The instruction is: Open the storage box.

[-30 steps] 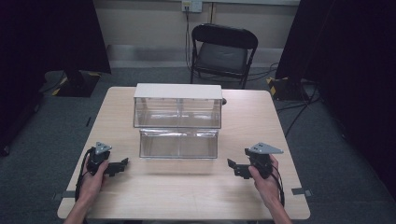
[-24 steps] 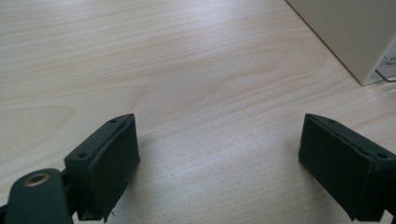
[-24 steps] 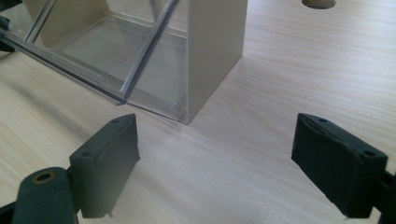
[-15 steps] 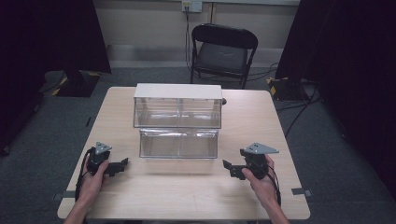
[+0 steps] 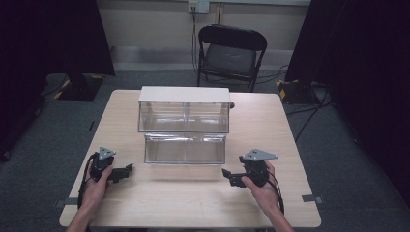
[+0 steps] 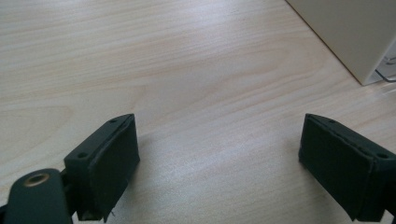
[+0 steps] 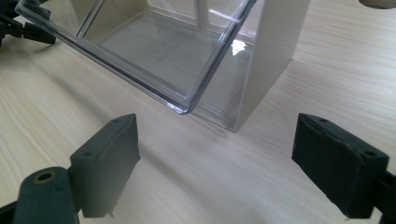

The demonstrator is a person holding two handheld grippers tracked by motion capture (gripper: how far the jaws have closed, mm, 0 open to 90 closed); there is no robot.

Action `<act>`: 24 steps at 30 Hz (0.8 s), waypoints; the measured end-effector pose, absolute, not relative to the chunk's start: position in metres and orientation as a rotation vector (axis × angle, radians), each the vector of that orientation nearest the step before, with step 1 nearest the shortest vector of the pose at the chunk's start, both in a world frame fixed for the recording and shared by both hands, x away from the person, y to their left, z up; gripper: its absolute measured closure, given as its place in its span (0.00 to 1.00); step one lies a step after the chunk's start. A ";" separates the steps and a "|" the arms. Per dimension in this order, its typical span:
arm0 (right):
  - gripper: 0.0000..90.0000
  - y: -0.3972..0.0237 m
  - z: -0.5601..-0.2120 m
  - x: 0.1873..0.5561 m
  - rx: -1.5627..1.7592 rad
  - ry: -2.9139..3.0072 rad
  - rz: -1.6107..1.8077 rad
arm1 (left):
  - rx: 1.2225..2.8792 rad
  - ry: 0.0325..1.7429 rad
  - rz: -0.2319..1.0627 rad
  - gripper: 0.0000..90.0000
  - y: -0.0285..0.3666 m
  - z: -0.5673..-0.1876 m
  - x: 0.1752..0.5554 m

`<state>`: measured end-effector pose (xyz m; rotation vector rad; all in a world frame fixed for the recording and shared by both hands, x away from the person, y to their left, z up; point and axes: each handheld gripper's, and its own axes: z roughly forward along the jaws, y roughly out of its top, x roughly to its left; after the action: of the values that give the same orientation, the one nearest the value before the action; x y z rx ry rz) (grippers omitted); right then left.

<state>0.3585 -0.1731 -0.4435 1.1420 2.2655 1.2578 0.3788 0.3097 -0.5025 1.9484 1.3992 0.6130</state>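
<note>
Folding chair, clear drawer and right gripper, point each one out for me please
folding chair (image 5: 227,58), high view, on its seat
clear drawer (image 5: 185,150), high view, on its front pane
right gripper (image 5: 231,177), high view, between its jaw tips

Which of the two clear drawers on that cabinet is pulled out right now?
The lower clear drawer: its front stands forward of the white cabinet toward the grippers, while the upper clear drawer sits flush under the cabinet top.

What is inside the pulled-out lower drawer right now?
Nothing visible: the clear drawer looks empty, its bare floor showing in the right gripper view. The back part, under the cabinet, is harder to read through reflections.
</note>
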 end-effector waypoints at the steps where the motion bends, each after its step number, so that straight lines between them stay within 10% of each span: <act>1: 0.16 -0.169 -0.444 0.359 1.135 2.277 1.255 | 1.945 1.398 0.612 0.13 0.310 -0.503 0.379; 24: 0.16 -0.143 -0.458 0.380 1.149 2.319 1.165 | 1.947 1.398 0.612 0.13 0.310 -0.503 0.379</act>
<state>0.3796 -0.1428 -0.4584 1.1494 2.3186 1.1651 0.3789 0.3097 -0.5026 1.9467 1.3981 0.6123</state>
